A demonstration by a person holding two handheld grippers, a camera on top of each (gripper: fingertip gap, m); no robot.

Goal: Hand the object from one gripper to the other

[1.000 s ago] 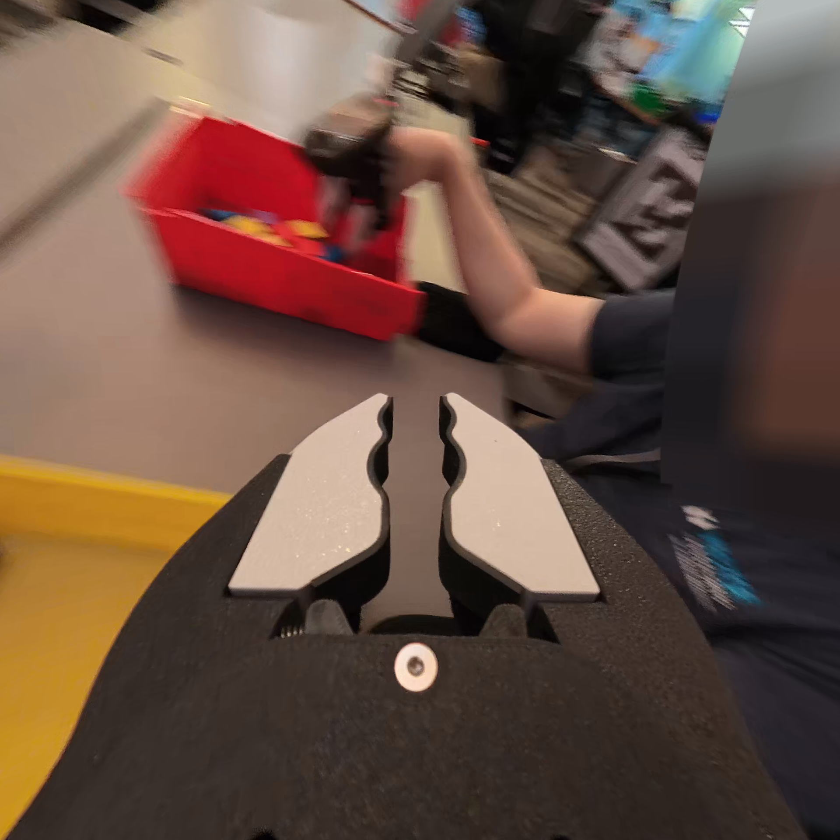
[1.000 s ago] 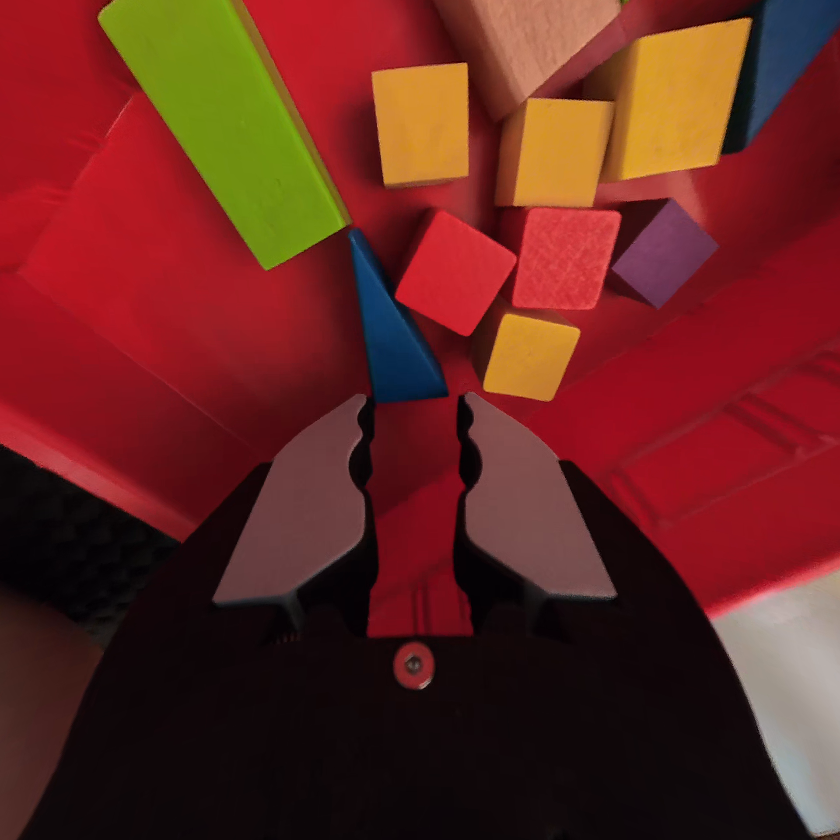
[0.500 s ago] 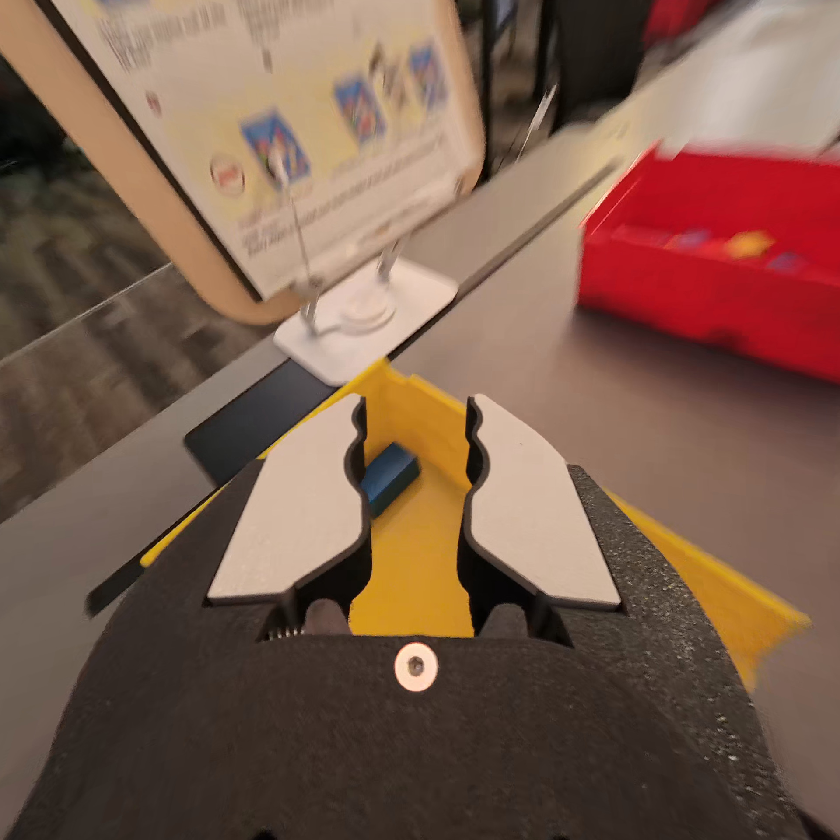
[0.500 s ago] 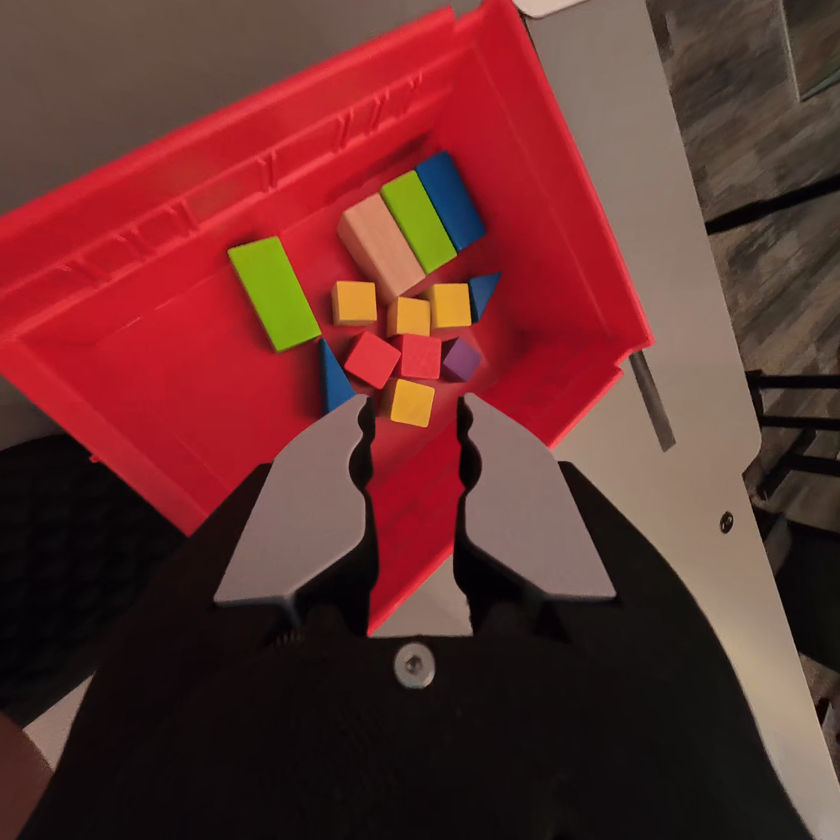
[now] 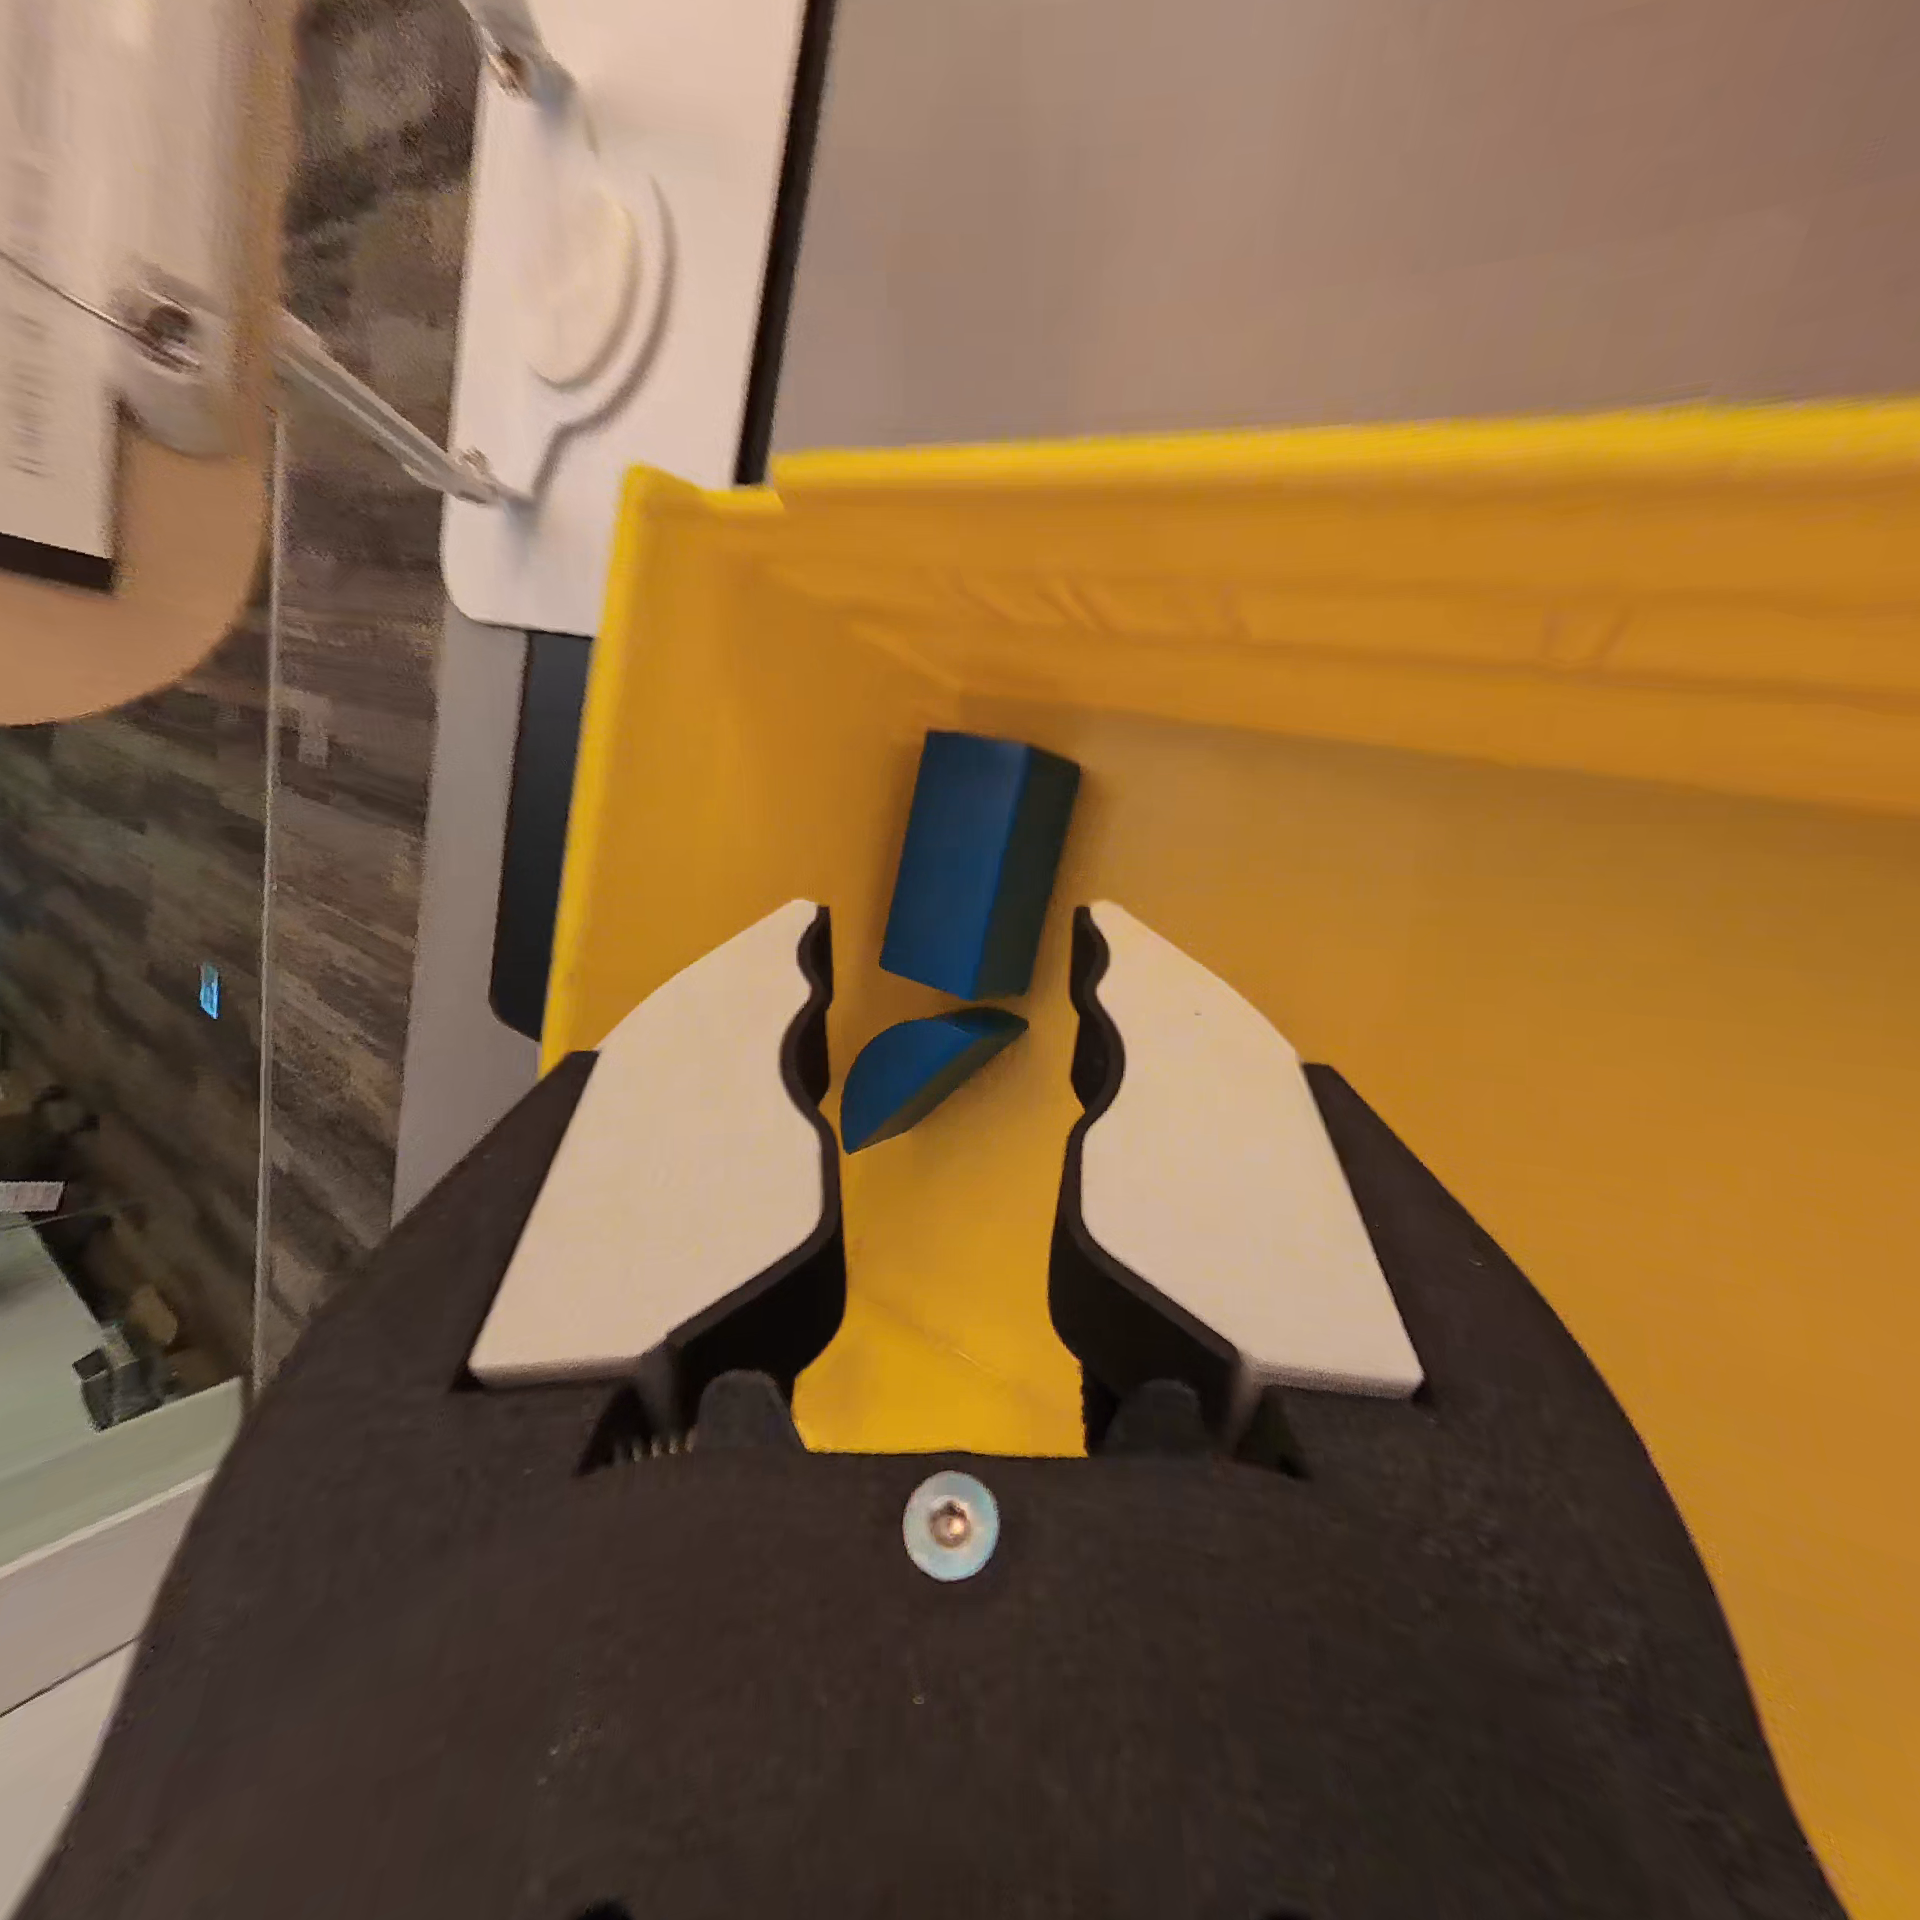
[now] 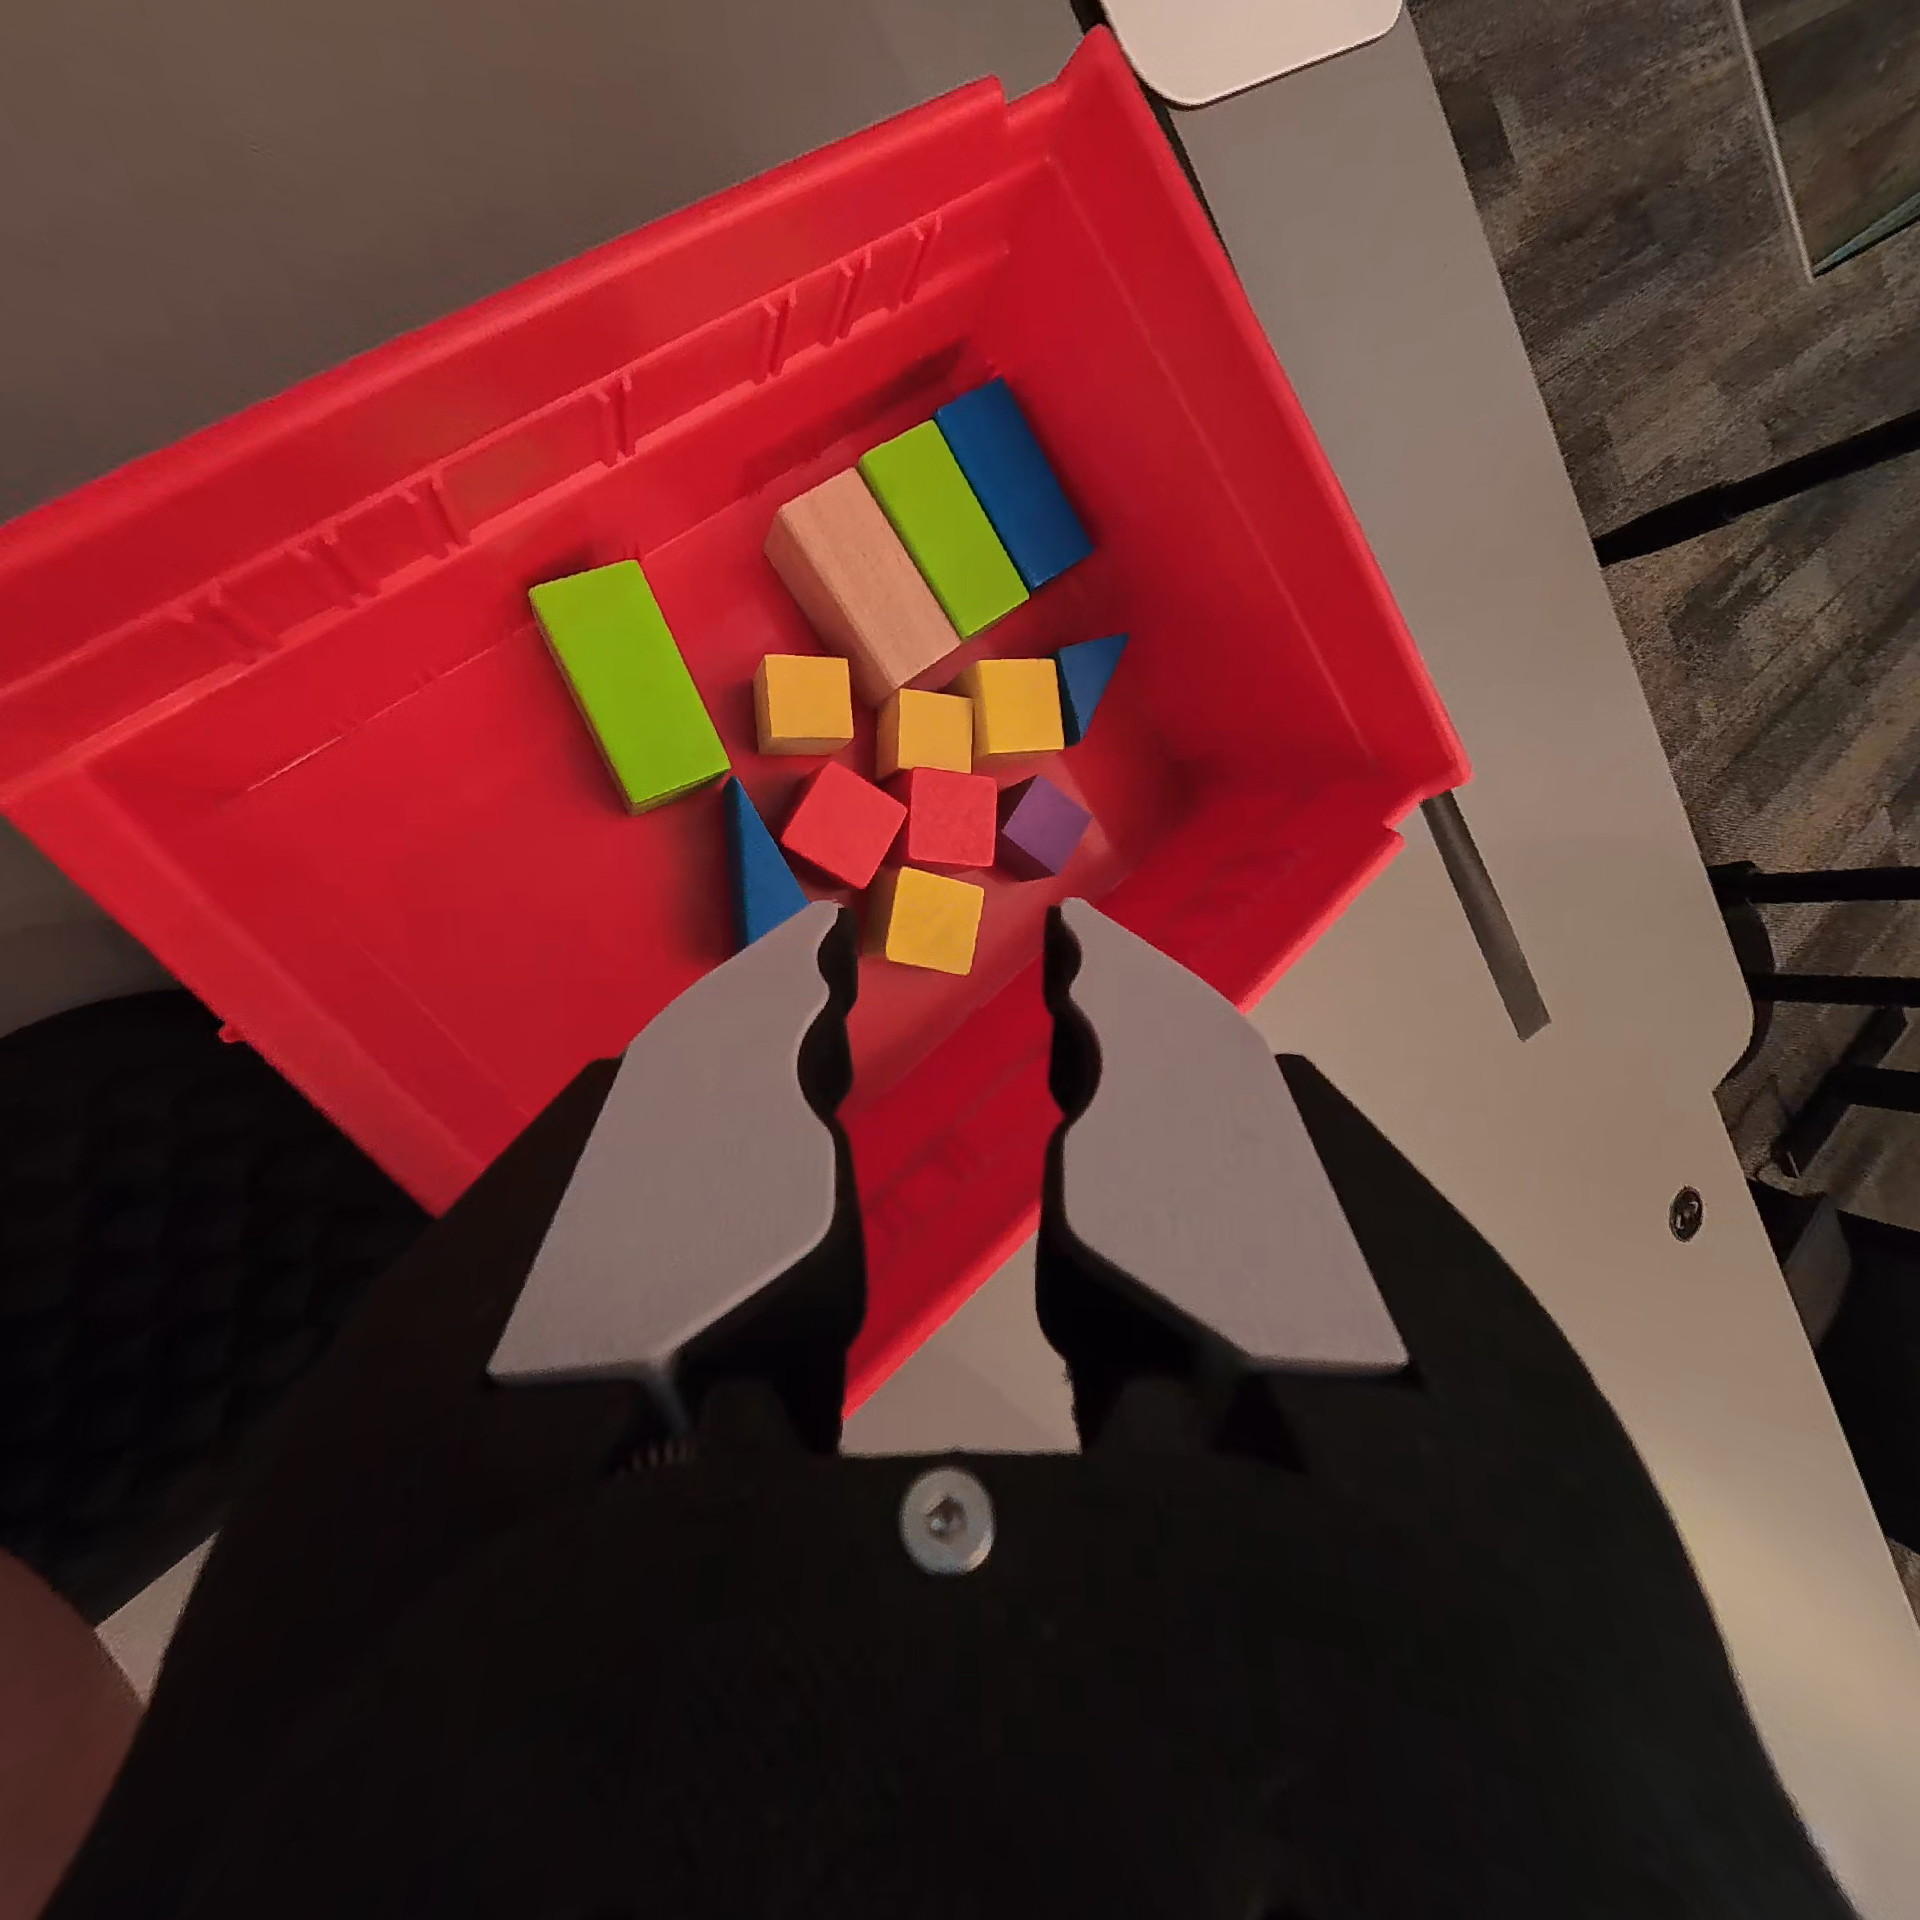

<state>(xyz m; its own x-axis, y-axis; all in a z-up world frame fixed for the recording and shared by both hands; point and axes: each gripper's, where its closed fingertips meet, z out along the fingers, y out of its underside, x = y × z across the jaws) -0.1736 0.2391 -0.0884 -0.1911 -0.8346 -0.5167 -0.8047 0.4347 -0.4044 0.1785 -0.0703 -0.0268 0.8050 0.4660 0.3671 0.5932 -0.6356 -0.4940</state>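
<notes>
A: Where's the left gripper [image 5: 951,940]?

B: Spread apart and empty over the yellow plastic bin [image 5: 1455,1039], where a blue rectangular wooden block [image 5: 961,862] and a blue half-round wooden block [image 5: 914,1070] lie just apart near the corner.

A: And the right gripper [image 6: 945,935]?

B: Also parted, grasping nothing, above the red plastic bin [image 6: 312,831] of coloured wooden blocks on the grey table [image 6: 1351,1091]; a yellow wooden cube [image 6: 930,920] lies beyond its tips.

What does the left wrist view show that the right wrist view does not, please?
Only the left wrist view shows the yellow bin holding a blue block and a blue half-round piece, plus a white stand base. Only the right wrist view shows the red bin full of coloured blocks. Each shows its own gripper, left and right, jaws open and empty, over the grey table.
</notes>
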